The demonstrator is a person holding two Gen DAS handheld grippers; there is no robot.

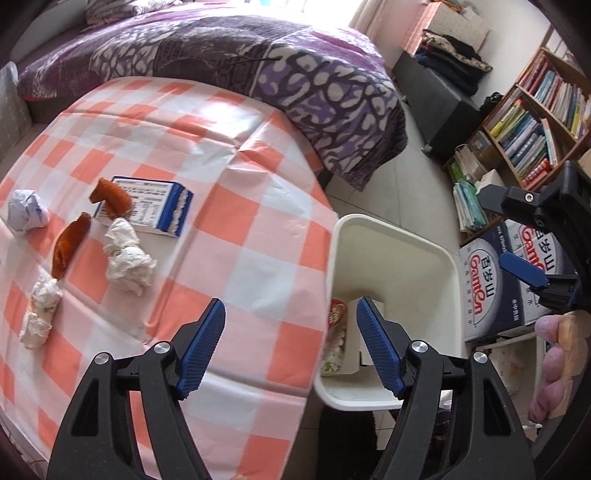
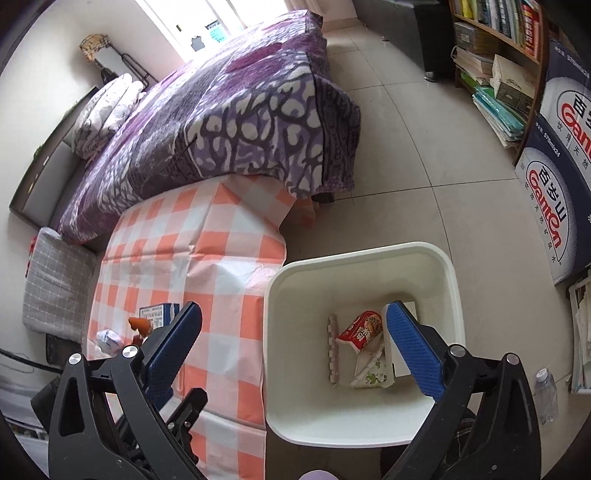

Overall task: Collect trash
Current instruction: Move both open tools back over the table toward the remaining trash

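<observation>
Bright daylight floods from the window (image 2: 192,22) (blown out), with strong fisheye bending at edges.

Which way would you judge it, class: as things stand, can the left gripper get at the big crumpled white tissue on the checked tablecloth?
Probably yes. The left gripper is open and empty, and bare tablecloth lies between it and the crumpled tissue; only the orange peel sits close beside it.

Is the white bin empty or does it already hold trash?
Partly filled: the white bin holds a red wrapper and crumpled packaging on its floor.
</observation>
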